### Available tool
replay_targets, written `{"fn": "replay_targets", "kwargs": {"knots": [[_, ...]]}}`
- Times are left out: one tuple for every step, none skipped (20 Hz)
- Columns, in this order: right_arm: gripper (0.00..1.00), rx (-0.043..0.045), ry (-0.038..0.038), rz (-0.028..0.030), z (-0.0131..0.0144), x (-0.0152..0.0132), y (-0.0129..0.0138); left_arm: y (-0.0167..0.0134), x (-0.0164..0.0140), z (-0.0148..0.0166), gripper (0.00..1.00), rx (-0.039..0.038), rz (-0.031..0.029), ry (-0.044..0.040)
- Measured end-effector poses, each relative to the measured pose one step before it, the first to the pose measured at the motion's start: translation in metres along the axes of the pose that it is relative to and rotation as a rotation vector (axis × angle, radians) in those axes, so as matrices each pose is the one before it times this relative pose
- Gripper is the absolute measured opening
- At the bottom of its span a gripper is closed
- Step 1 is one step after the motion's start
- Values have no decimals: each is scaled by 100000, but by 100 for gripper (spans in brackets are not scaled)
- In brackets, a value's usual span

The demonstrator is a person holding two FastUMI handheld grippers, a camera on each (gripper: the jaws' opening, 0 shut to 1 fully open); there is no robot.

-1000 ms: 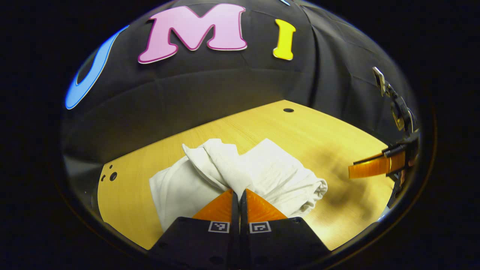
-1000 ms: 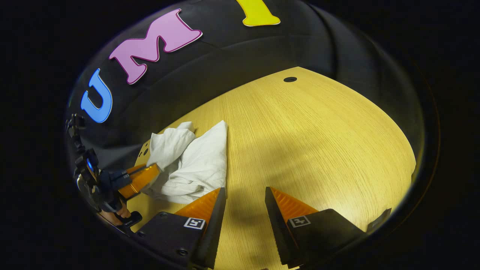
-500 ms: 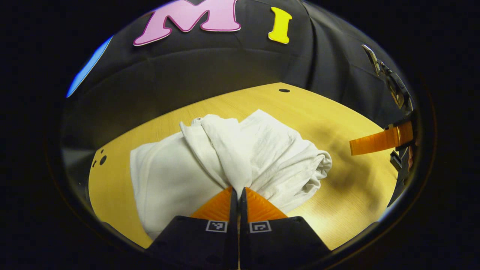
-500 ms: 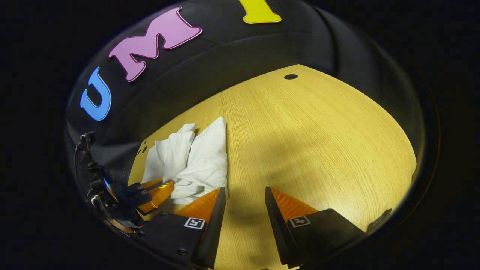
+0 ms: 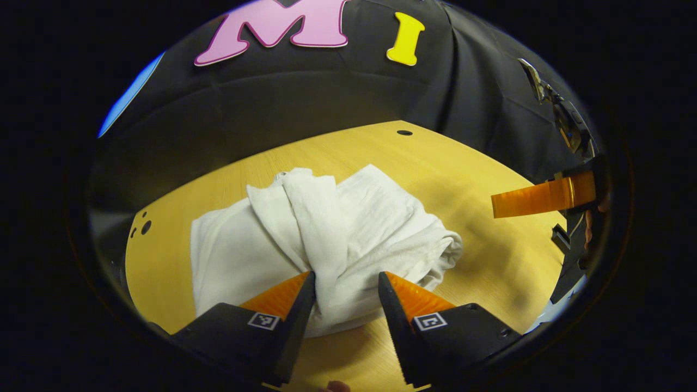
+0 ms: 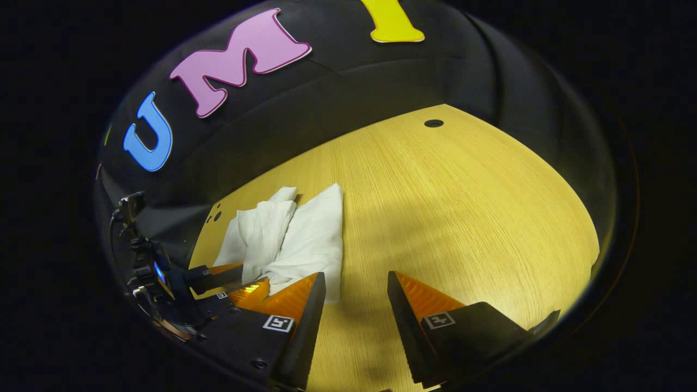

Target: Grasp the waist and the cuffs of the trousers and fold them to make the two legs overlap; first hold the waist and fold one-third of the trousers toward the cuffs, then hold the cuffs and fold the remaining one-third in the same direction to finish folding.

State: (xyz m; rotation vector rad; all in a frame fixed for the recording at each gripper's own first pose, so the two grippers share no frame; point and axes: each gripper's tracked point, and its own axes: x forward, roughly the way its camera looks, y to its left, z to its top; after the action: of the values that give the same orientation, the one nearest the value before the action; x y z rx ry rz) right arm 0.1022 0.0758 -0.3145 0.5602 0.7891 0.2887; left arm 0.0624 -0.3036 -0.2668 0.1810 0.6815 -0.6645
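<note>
The white trousers (image 5: pixel 321 239) lie in a folded, rumpled bundle on the wooden table (image 5: pixel 479 179). My left gripper (image 5: pixel 346 280) is open, its fingers standing either side of the bundle's near edge, with cloth between them but not pinched. In the right gripper view the trousers (image 6: pixel 294 239) lie at the left, and the left gripper (image 6: pixel 234 280) sits at their near side. My right gripper (image 6: pixel 356 280) is open over bare table, just right of the bundle. The right gripper's finger (image 5: pixel 536 198) shows at the far right of the left gripper view.
The table (image 6: pixel 463 207) stretches wide to the right of the trousers. A round hole (image 6: pixel 433 123) sits near its far edge, and small holes (image 5: pixel 142 227) mark the left corner. The booth's black cloth wall stands close behind the table.
My left gripper has opened and let go of the trousers, which have settled onto the table. The right gripper stays open and has barely moved.
</note>
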Motion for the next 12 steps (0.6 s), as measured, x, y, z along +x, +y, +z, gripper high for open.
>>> {"fn": "replay_targets", "kwargs": {"knots": [[58, -854, -541, 498, 289, -273, 375, -135, -869, 465, 79, -249, 669, -1152], [72, -724, -550, 566, 295, -340, 275, -110, -911, 233, 88, -1349, 190, -958], [75, -662, -481, 711, 249, -369, 294, -134, -949, 310, 91, -1759, 215, -714], [76, -539, -353, 794, 263, -338, 302, 41, -897, 322, 91, -1795, 725, -858], [77, -482, -270, 978, 161, -256, 162, 153, -937, 389, 92, -1972, 1317, -984], [77, -475, -202, 1082, 247, -351, 303, 341, -823, 270, 92, -2383, 1893, -678], [77, -700, -265, 805, 163, -229, 283, 496, -1024, 324, 91, -2945, 2352, -778], [76, -760, -185, 707, 145, -141, 100, 608, -752, -78, 92, -2601, 2168, -602], [76, -998, 213, 362, -69, -114, -57, 629, -806, 89, 92, -2835, 2786, -566], [76, -962, 674, 304, -78, -50, -151, 629, -736, 103, 92, -3063, 3074, -540], [76, -1068, 1170, 53, -220, -7, -244, 651, -875, -135, 92, -3228, 2585, -222], [76, -1682, 1252, -317, -168, 113, -384, 650, -649, -120, 91, -2962, 2831, -561]]}}
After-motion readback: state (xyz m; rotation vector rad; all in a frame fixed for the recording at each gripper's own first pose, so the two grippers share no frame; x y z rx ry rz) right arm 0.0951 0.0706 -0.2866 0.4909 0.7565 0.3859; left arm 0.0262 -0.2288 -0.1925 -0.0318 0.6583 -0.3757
